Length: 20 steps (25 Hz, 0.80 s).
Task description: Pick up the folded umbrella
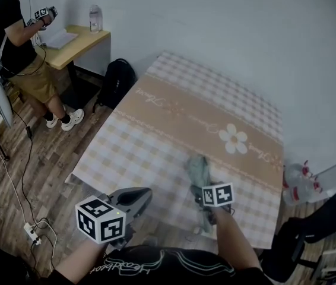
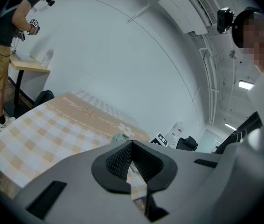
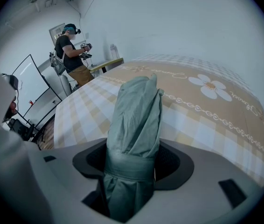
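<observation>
Folded umbrella (image 1: 199,170) lies on the checked cloth of the desk (image 1: 156,129), near the front edge and right of centre, its length running away from the person. Grey-green fabric, loose pleats, cinched by a strap (image 3: 129,164) round the thick part. Judged light and easy to lift. The canopy cloth is soft and will give under the pads, and there should be a stiff shaft inside to bear the squeeze. The pleats look smooth and could slide, so the banded section is the sounder place to hold: the fabric is bound tight there and will not bunch or slip. Right gripper (image 1: 208,209) is placed just so. In the right gripper view its jaws stand either side of the umbrella at the strap and the bundle fills the gap between them, cloth against both pads, so I read it as clamped on the umbrella. The free end of the umbrella points out over the desk; whether it has left the cloth I cannot tell. The right forearm reaches in from the lower edge, its gripper pitched steeply down onto the umbrella. Left gripper (image 1: 141,196) hangs off the near left corner of the desk, well apart from the umbrella, nearly level, jaws together at the tips with nothing between them. Another person (image 1: 13,40) stands at a small side table in the far corner.
</observation>
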{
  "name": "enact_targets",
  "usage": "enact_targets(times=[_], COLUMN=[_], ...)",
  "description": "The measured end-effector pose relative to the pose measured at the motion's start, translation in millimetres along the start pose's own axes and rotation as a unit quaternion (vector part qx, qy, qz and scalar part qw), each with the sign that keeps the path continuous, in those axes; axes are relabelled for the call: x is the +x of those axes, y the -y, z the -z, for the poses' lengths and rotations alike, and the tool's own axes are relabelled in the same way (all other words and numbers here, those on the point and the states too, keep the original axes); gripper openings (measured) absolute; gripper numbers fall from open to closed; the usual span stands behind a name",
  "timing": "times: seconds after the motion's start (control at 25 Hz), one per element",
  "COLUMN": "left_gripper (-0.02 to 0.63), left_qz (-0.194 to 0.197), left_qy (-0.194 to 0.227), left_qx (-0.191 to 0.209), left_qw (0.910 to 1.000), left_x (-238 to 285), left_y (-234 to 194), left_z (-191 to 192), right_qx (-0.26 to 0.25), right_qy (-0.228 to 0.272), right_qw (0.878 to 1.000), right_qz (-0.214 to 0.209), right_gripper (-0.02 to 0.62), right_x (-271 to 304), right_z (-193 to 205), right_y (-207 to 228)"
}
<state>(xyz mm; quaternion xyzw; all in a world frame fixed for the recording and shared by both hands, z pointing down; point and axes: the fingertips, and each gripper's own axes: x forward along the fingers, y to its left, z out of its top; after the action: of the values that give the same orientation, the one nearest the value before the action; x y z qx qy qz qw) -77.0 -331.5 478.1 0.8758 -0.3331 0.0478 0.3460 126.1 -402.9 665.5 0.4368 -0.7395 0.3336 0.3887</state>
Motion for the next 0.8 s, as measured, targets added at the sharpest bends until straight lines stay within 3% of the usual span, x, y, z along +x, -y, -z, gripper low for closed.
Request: enact_targets(times=[0.48, 0.8], left_gripper=[-0.005, -0.005], left_qz=[-0.025, -0.028], left_qy=[0.027, 0.045], left_qx=[0.006, 0.023], left_qw=[0.9993, 0.9983], left_x=[-22, -34], left_y=[15, 39], left_z=[-3, -11], right_qx=[-0.01, -0.022], right_qy=[0.101, 0.21], right_qw=[0.995, 0.976], right_qz=[-0.025, -0.057], right_gripper=[0.273, 0.273], right_x=[-61, -145], right_z=[-34, -71], right_y=[-26, -60])
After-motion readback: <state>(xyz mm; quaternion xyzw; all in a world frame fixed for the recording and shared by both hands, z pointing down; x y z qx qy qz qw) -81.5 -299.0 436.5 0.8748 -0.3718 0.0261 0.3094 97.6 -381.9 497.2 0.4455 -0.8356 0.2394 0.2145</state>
